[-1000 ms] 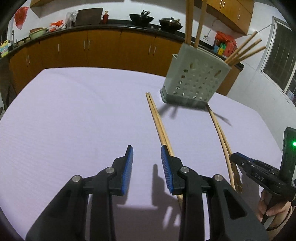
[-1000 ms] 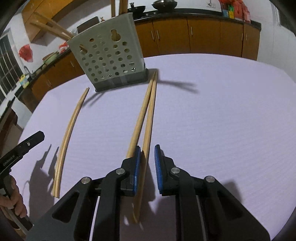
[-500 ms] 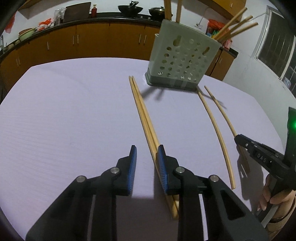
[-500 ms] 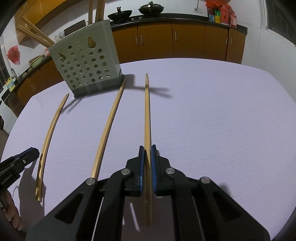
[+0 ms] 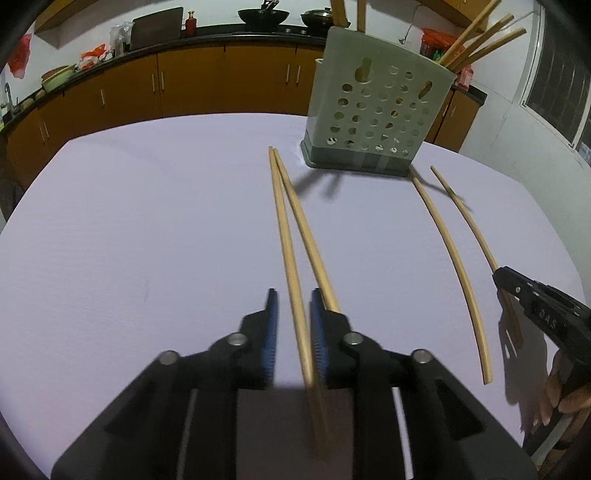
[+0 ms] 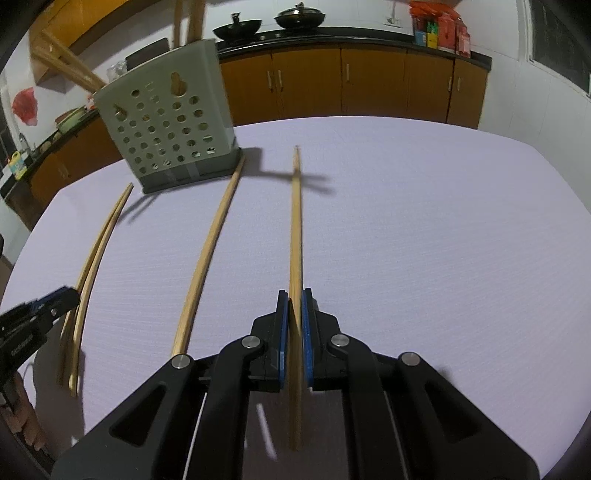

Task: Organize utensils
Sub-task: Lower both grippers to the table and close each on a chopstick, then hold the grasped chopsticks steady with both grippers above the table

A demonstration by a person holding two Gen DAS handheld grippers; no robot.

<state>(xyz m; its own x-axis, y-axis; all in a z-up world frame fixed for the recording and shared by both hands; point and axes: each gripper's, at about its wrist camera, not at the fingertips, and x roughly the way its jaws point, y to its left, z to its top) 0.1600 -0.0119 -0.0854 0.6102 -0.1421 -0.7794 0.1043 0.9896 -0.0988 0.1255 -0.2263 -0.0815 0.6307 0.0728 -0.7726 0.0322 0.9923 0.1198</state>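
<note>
right gripper (image 6: 292,325) clamping chopstick (image 6: 295,236), left gripper (image 5: 291,321) ajar

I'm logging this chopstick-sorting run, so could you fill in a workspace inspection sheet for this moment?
Surface: table under a pale lilac cloth, flat.
Job's things: perforated grey holder upright, chopsticks sticking out of it; four loose chopsticks near it.
Clutter: nothing seen.
Grippers: right gripper shut on one chopstick; left gripper straddles another chopstick with a gap at the left pad, its partner just outside the right finger.
Cables: nothing seen.
Surroundings: orange cabinets, woks on the counter, window at right.
</note>
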